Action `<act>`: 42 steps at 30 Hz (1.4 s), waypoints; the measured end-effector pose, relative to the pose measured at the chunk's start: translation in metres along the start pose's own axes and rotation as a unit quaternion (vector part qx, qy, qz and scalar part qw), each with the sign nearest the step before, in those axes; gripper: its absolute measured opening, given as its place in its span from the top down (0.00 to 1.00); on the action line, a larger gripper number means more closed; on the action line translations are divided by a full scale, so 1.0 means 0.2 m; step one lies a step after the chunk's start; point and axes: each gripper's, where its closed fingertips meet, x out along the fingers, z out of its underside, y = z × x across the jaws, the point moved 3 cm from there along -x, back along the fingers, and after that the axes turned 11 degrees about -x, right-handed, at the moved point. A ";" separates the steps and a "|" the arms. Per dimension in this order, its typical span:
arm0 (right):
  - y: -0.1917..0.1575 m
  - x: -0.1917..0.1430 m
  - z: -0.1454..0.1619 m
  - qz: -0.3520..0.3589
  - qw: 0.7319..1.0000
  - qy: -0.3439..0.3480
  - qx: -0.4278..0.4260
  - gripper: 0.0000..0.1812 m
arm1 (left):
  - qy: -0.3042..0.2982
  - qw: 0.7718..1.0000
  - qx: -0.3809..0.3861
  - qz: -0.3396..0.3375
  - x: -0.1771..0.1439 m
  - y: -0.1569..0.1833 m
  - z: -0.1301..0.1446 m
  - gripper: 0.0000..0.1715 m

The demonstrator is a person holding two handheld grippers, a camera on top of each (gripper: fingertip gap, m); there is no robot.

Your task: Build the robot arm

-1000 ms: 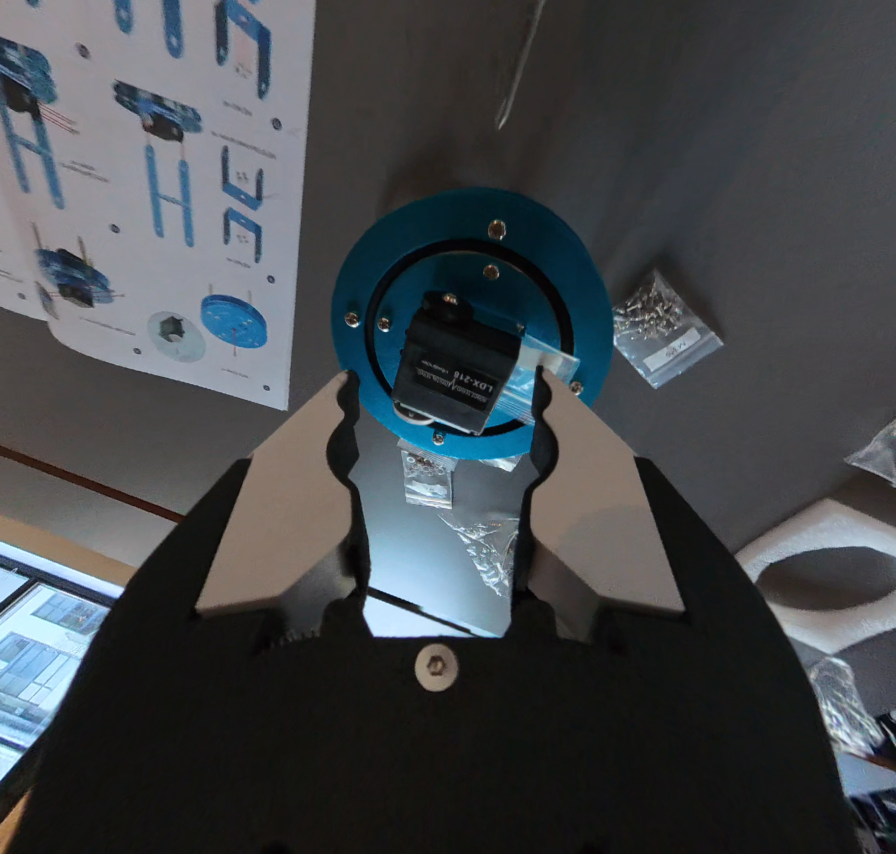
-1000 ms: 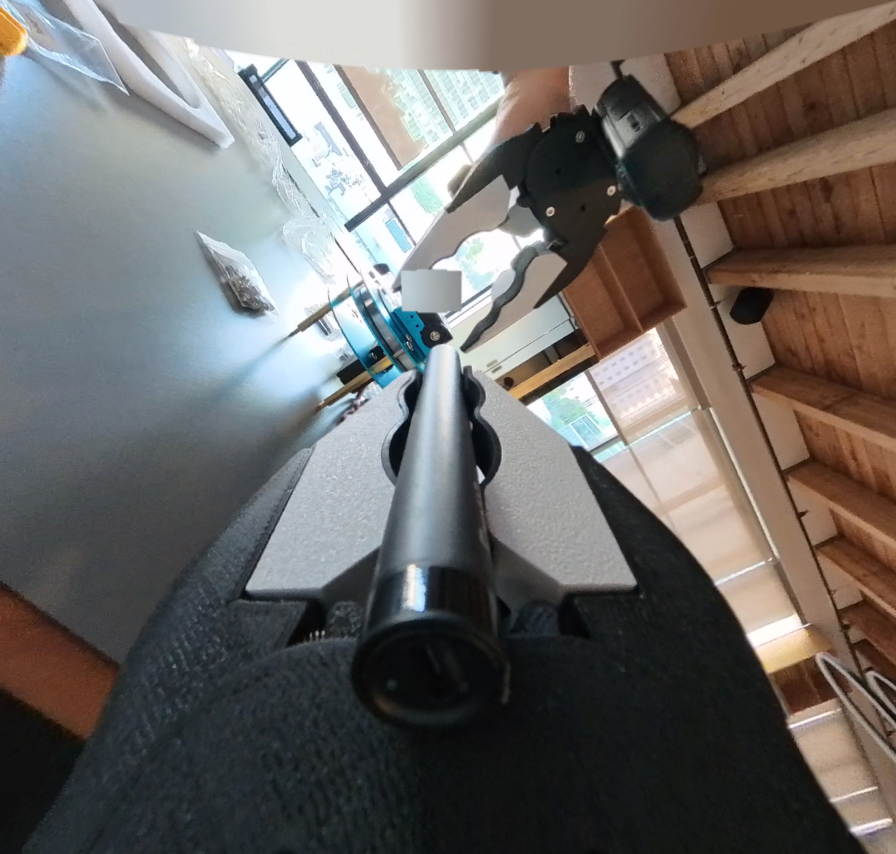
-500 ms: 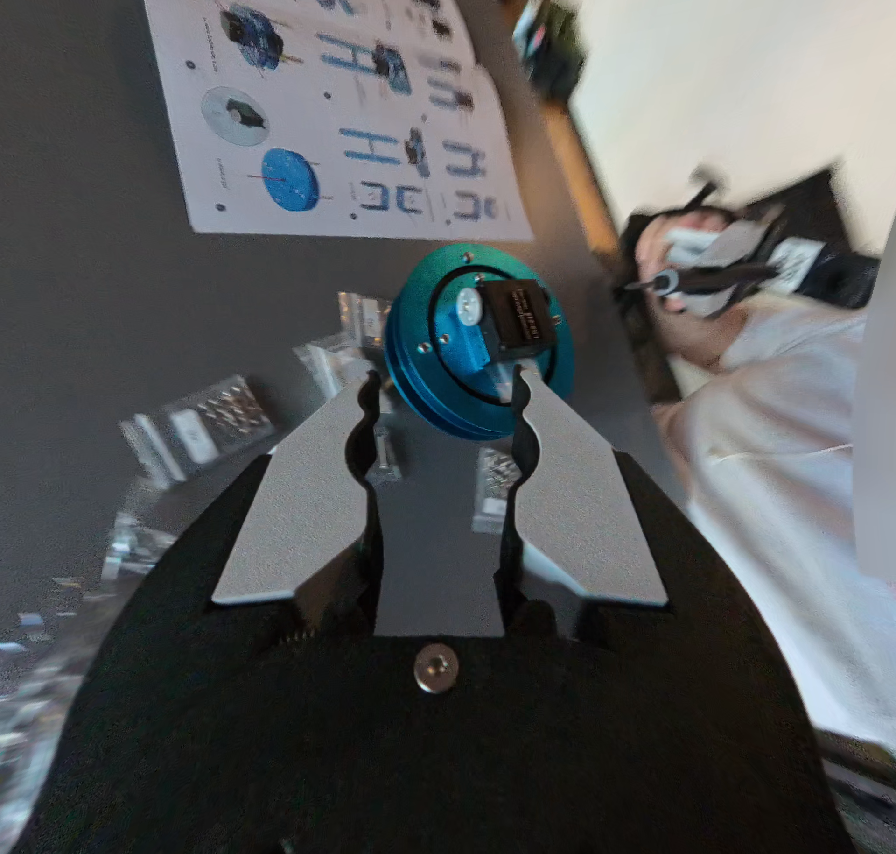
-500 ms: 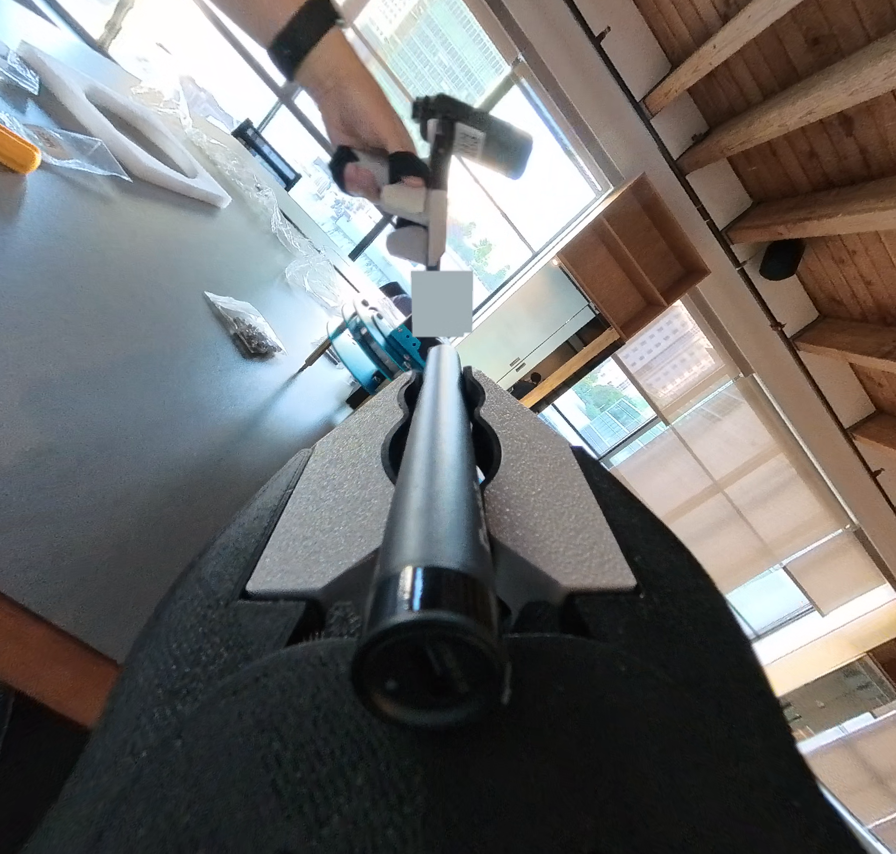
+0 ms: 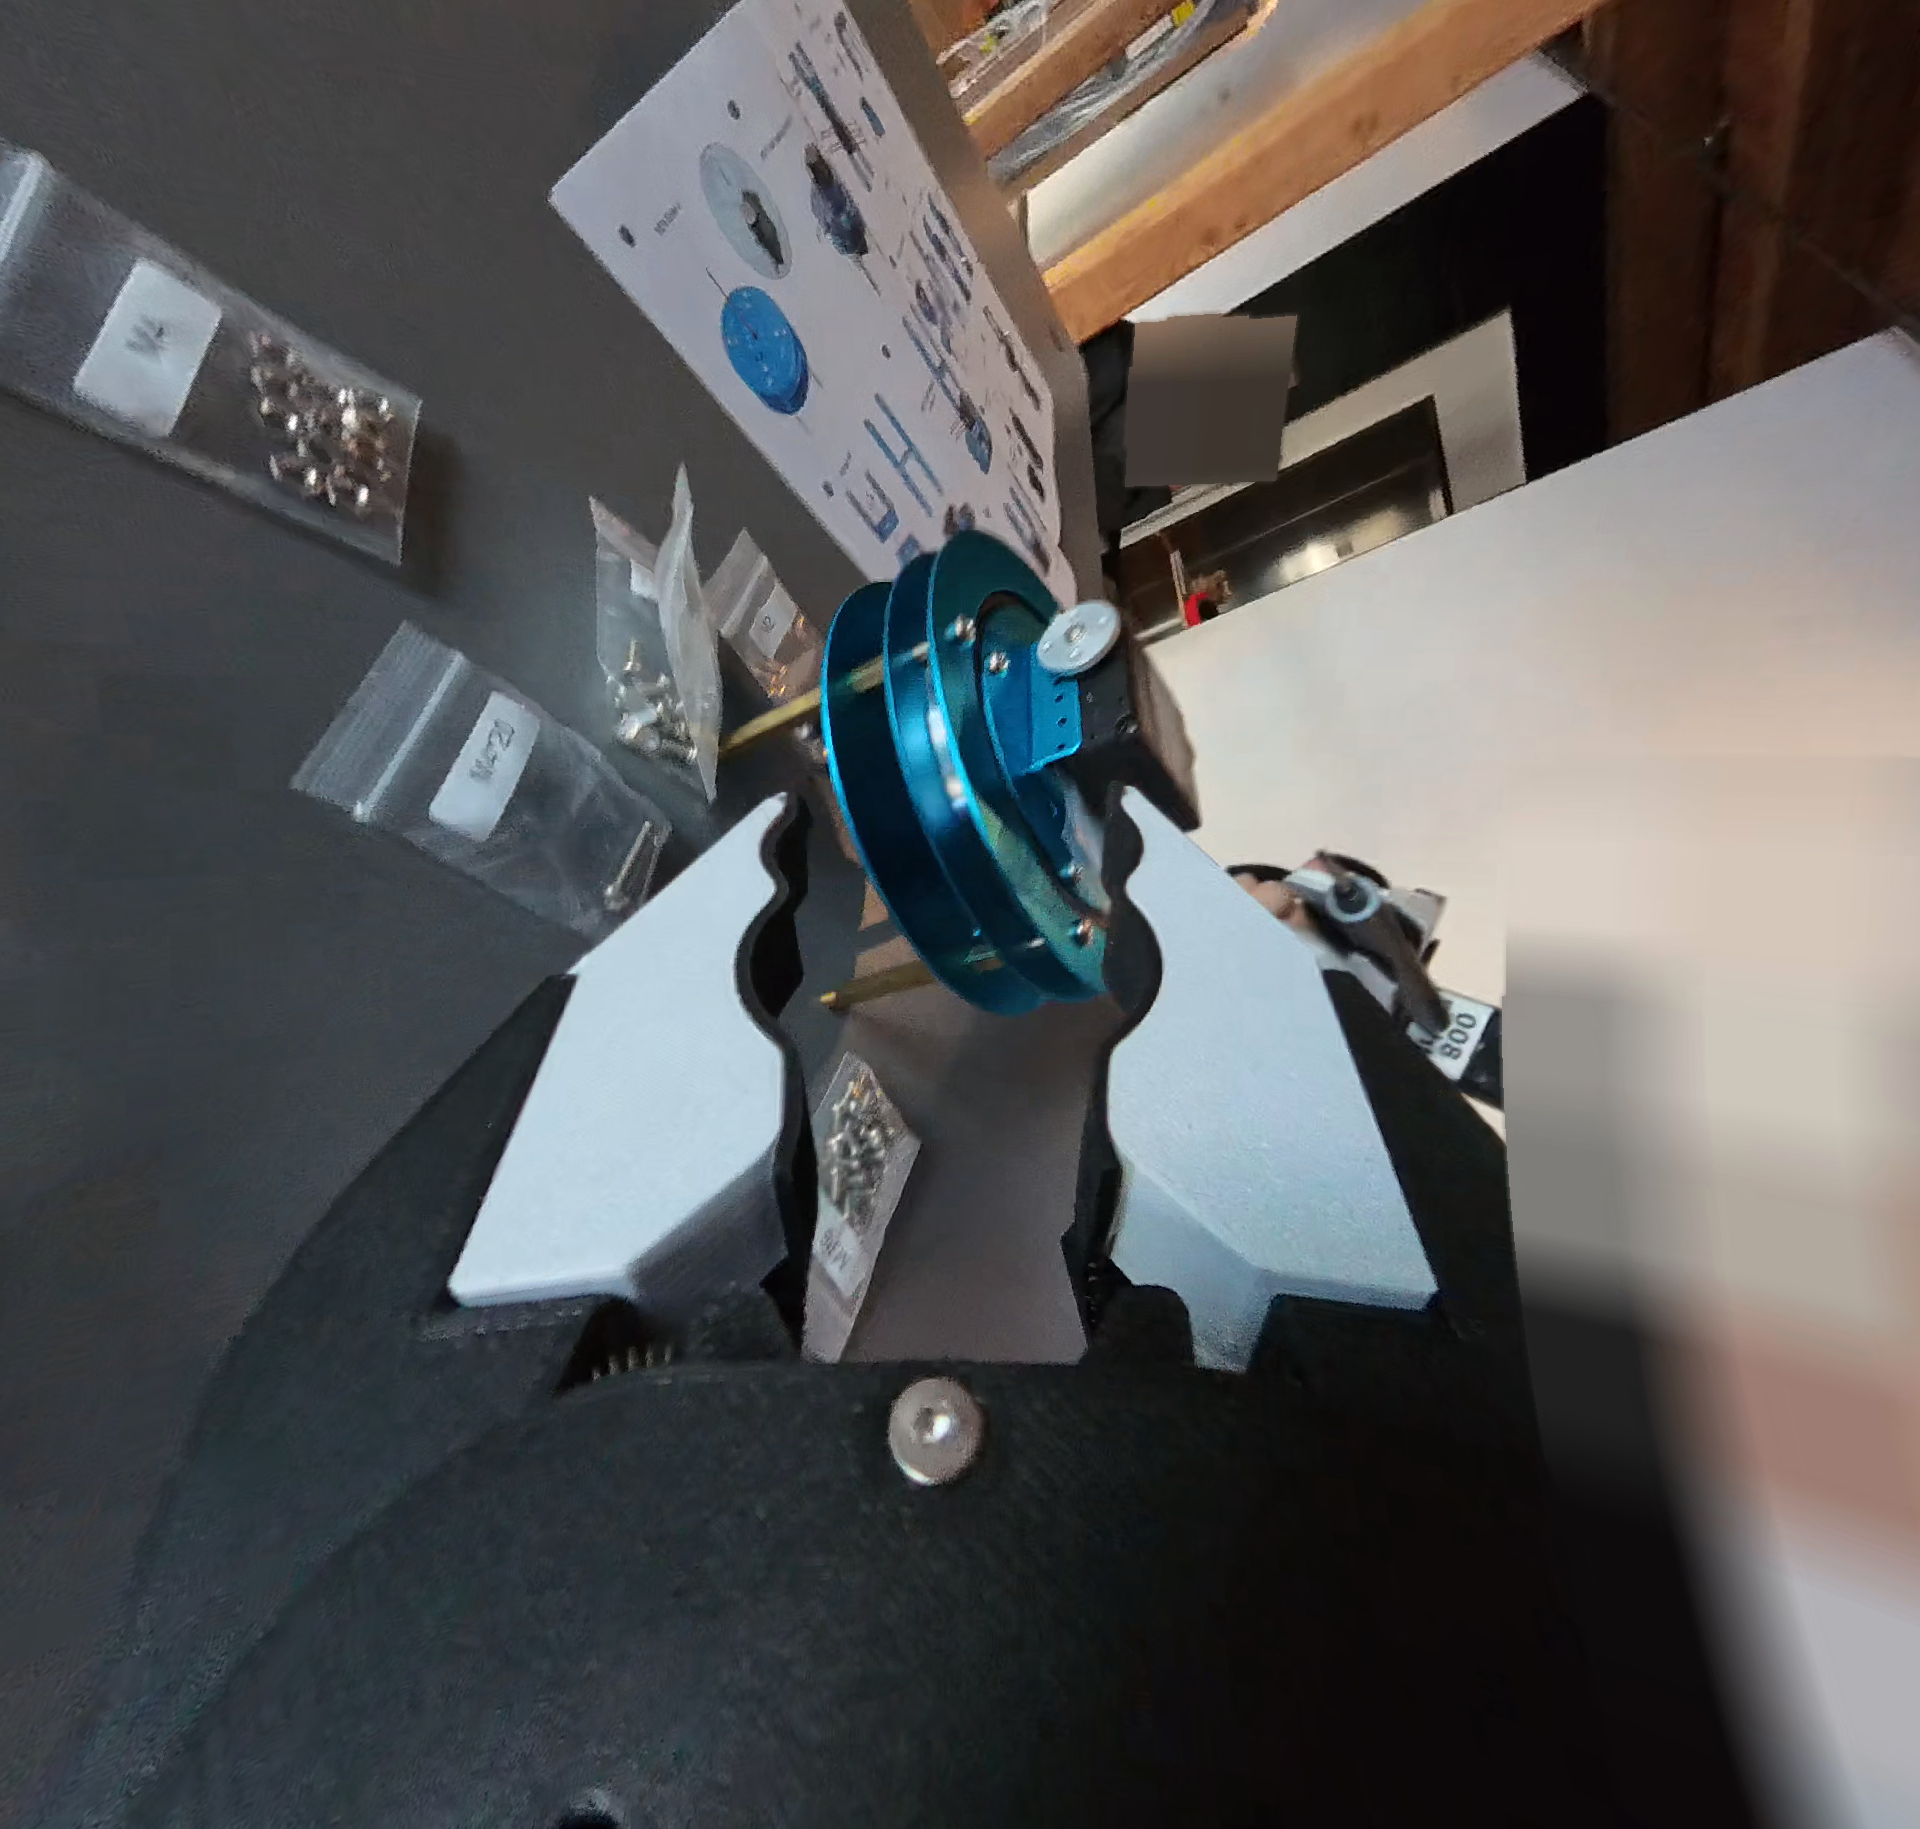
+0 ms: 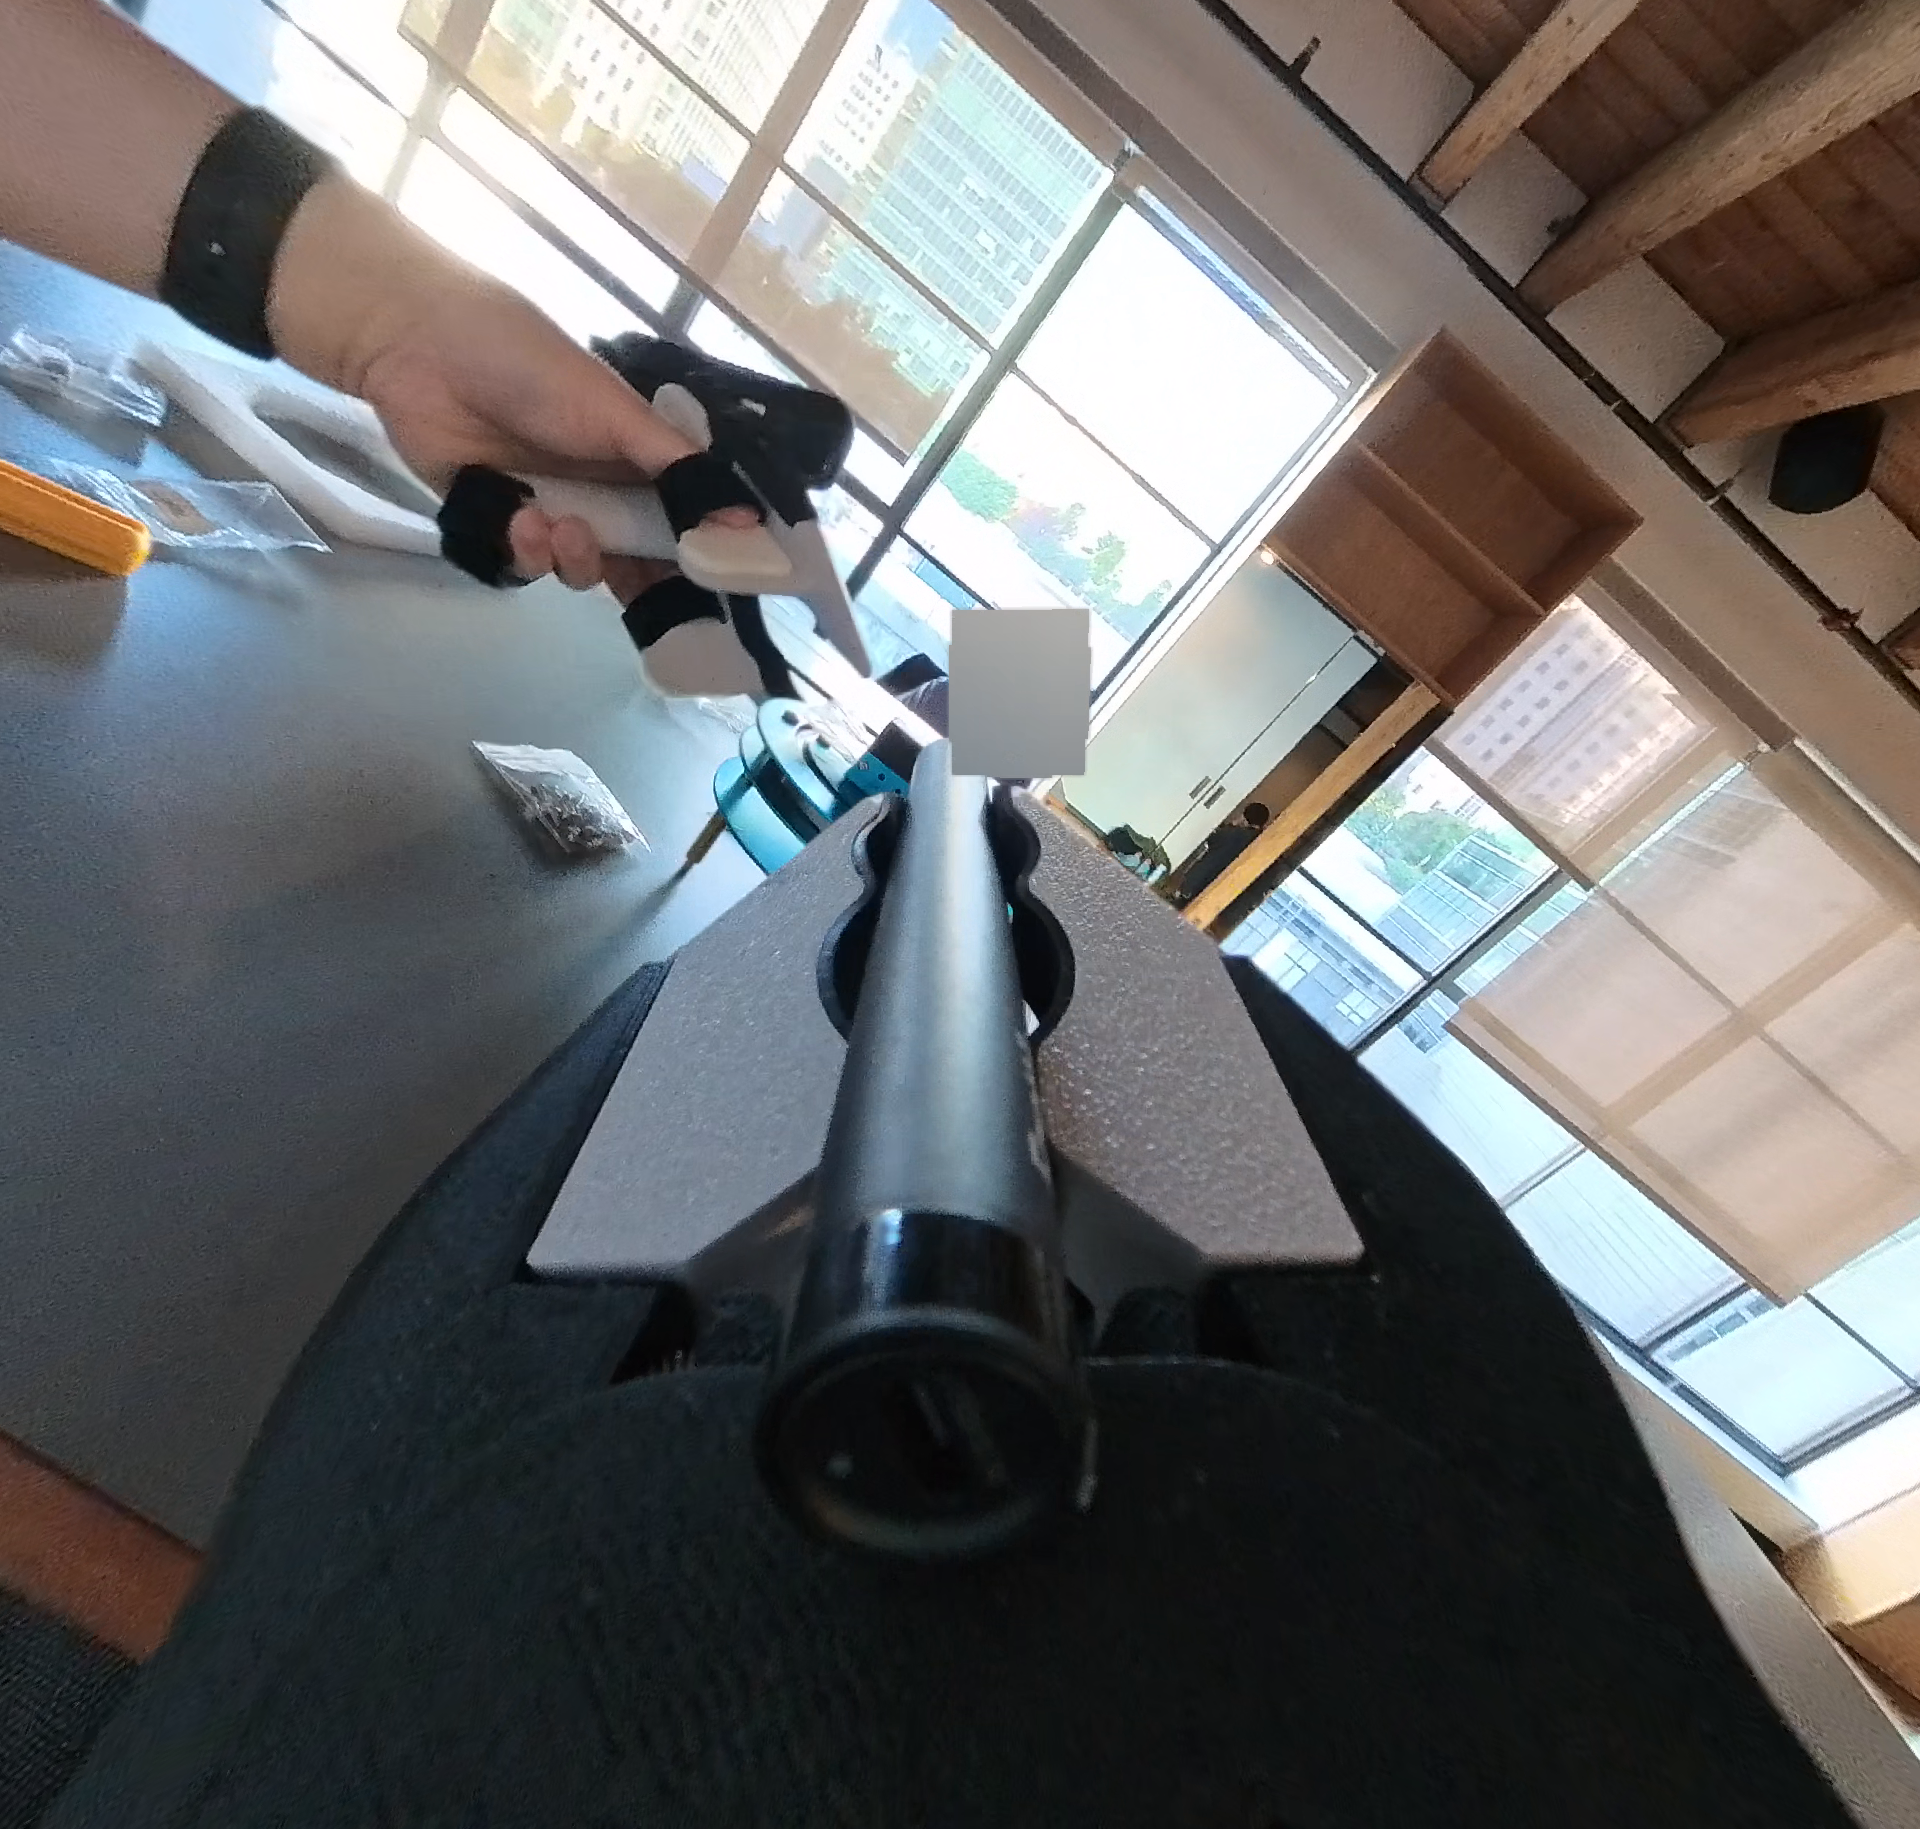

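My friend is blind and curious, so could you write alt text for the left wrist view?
An open two-finger left gripper with grey fingers reaches toward a stacked blue metal disc assembly standing on brass posts on a dark grey table; contact cannot be told. Small clear plastic bags of screws and a white printed instruction sheet lie beyond it.
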 end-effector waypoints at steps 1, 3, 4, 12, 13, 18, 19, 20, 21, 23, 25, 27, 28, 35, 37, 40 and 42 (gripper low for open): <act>0.00 -0.01 0.00 0.000 1.000 0.005 0.003 0.91 | 0.000 1.000 -0.001 -0.007 0.00 -0.02 0.02 0.68; 0.01 -0.02 0.00 -0.006 1.000 0.010 0.009 0.91 | 0.014 0.999 -0.029 0.005 0.01 -0.05 0.06 0.65; 0.01 -0.02 0.00 -0.008 1.000 0.010 0.009 0.91 | 0.020 0.998 -0.053 0.018 0.01 -0.05 0.07 0.63; 0.04 -0.06 -0.01 -0.009 0.999 0.023 -0.022 0.91 | 0.097 0.988 -0.104 0.054 -0.08 0.07 0.27 0.63; 0.04 -0.07 -0.01 -0.010 0.999 0.025 -0.023 0.91 | 0.104 0.985 -0.119 0.066 -0.07 0.09 0.29 0.63; 0.07 -0.06 -0.02 -0.011 0.998 0.040 -0.037 0.91 | 0.119 0.975 -0.162 0.090 0.02 0.16 0.39 0.68; 0.08 -0.06 -0.02 -0.012 0.998 0.042 -0.039 0.91 | 0.121 0.977 -0.144 0.098 0.02 0.18 0.40 0.71; 0.09 -0.06 -0.03 -0.013 0.998 0.045 -0.043 0.91 | 0.126 0.983 -0.104 0.089 -0.01 0.19 0.39 0.72; 0.09 -0.07 -0.03 -0.014 0.998 0.048 -0.047 0.91 | 0.133 0.989 -0.042 0.058 -0.05 0.19 0.38 0.72; 0.08 -0.09 -0.02 -0.022 0.997 0.054 -0.054 0.91 | 0.155 0.975 0.152 -0.050 -0.17 0.18 0.33 0.71; 0.06 -0.09 -0.01 -0.032 0.996 0.061 -0.057 0.92 | 0.158 0.900 0.381 -0.144 -0.22 0.20 0.28 0.62; 0.05 -0.08 0.02 -0.043 0.995 0.052 -0.066 0.91 | 0.126 0.796 0.550 -0.219 -0.17 0.19 0.29 0.59; 0.04 -0.07 0.03 -0.044 0.995 0.048 -0.073 0.91 | 0.127 0.748 0.603 -0.245 -0.14 0.18 0.29 0.55; 0.00 -0.11 -0.02 -0.030 0.991 0.057 -0.120 0.92 | 0.050 0.459 0.834 -0.302 0.04 0.09 0.37 0.66; -0.02 -0.13 -0.03 -0.027 0.989 0.052 -0.137 0.92 | 0.035 0.387 0.864 -0.322 0.05 0.04 0.33 0.66; -0.05 -0.16 -0.05 -0.022 0.986 0.044 -0.162 0.92 | 0.026 0.354 0.875 -0.328 0.08 -0.03 0.31 0.68; -0.07 -0.16 -0.05 -0.026 0.985 0.038 -0.166 0.92 | 0.044 0.334 0.881 -0.333 0.09 -0.02 0.32 0.69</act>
